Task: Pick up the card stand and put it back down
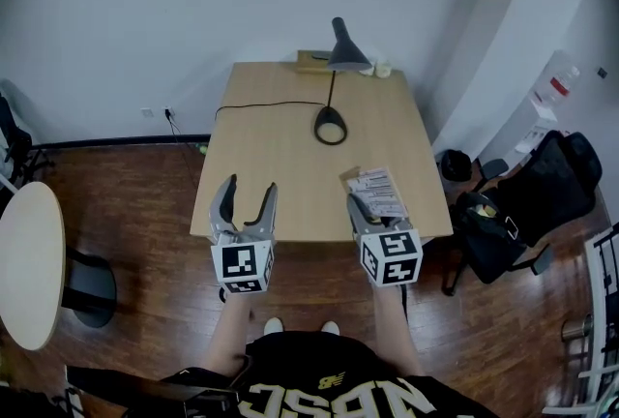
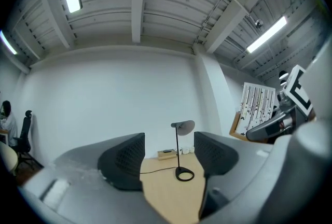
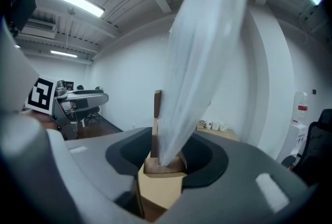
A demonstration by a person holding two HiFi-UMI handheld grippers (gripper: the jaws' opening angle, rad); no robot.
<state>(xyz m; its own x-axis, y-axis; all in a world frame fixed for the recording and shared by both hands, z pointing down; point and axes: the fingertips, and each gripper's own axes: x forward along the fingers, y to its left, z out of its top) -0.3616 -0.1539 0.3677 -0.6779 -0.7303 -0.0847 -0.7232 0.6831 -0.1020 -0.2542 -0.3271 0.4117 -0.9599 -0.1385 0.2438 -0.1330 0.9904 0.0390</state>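
Note:
The card stand [image 1: 375,192], a small wooden base [image 3: 163,165] that holds a white printed card [image 3: 202,52], is over the front right part of the wooden table [image 1: 280,164]. My right gripper [image 1: 360,205] is shut on the base, and the card rises tilted between the fingers [image 3: 165,158]. In the left gripper view the card stand [image 2: 255,109] shows at the right, held in the right gripper. My left gripper [image 1: 250,189] hangs open over the table's front left edge with nothing between its fingers [image 2: 168,158].
A black desk lamp [image 1: 331,123] stands mid-table, and its cord runs off to the left. A small wooden box [image 1: 311,61] and some cups [image 1: 382,70] sit at the far edge. A black chair with bags [image 1: 522,203] stands to the right and a round table [image 1: 29,261] to the left.

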